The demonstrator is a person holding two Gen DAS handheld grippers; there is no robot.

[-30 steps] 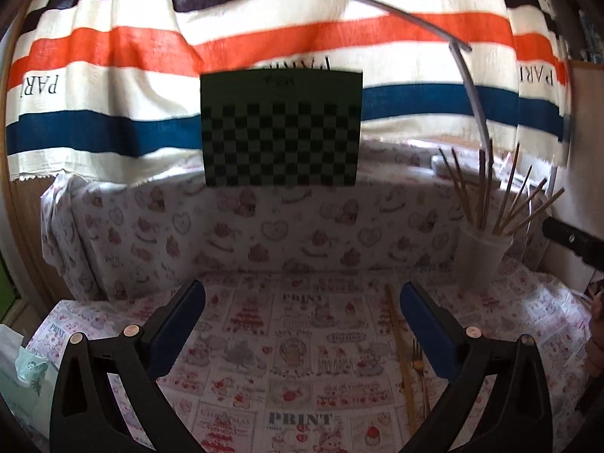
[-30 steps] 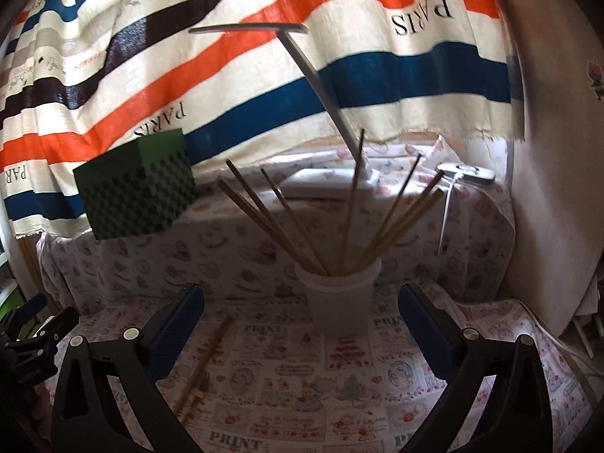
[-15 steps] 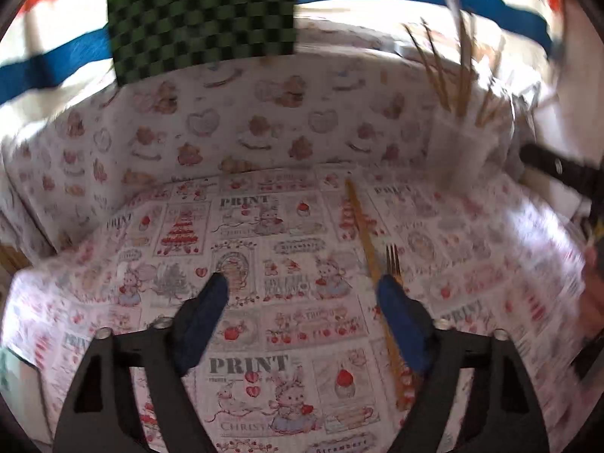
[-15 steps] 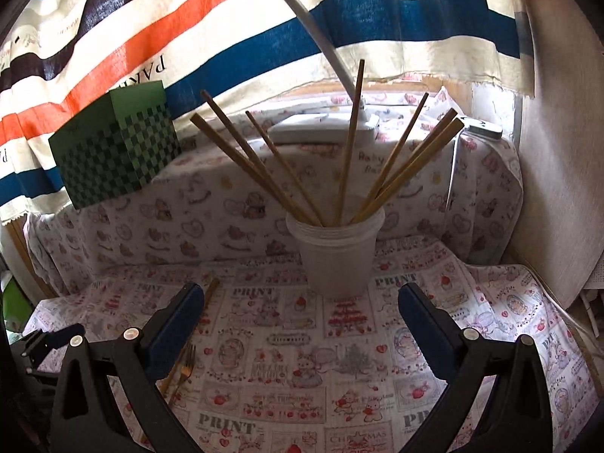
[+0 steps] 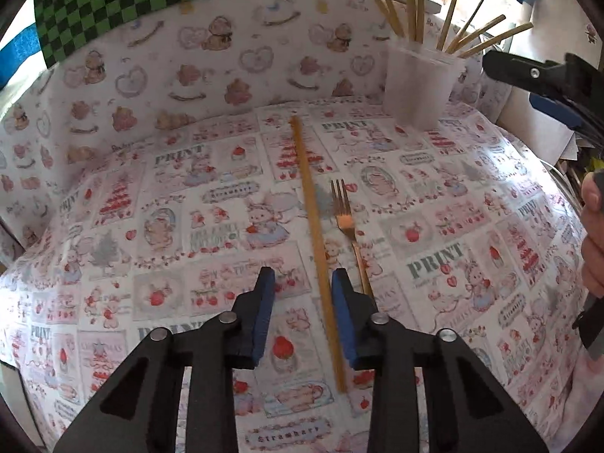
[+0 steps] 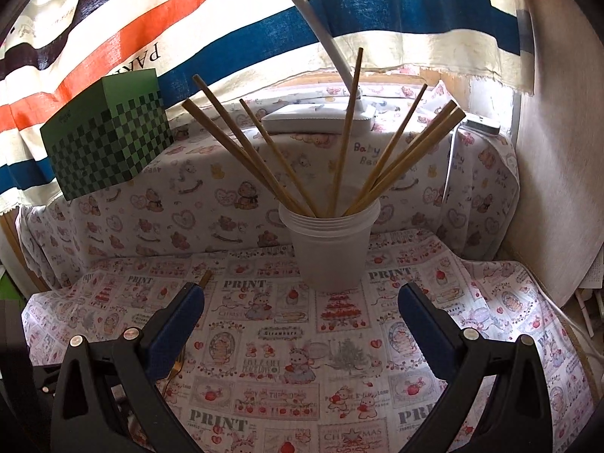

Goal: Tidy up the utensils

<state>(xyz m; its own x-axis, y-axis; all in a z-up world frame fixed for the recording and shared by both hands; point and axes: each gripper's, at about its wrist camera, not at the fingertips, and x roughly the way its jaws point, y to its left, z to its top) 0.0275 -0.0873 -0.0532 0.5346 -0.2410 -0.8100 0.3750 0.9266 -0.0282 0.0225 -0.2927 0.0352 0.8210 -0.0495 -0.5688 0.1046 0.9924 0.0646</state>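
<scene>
**Left gripper lining up on the loose chopstick**

The left gripper [image 5: 302, 283] was on the pickup step, jaws just narrowing around the chopstick [image 5: 319, 241] lying on the tablecloth [image 5: 472, 204] beside a fork [image 5: 349, 226]. Pads looked not quite touching yet, hard to say. The right gripper [image 6: 302, 302] sat wide and empty before the cup [image 6: 329, 253]. Next: finish the pinch, lift, drop it into the cup.

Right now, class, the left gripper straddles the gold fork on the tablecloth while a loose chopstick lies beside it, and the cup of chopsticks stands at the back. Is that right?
Not quite. The left wrist view shows the left gripper straddling the loose chopstick, its jaws just closing but not yet pressing; the gold fork lies beside it. The cup of chopsticks does stand at the back.
</scene>
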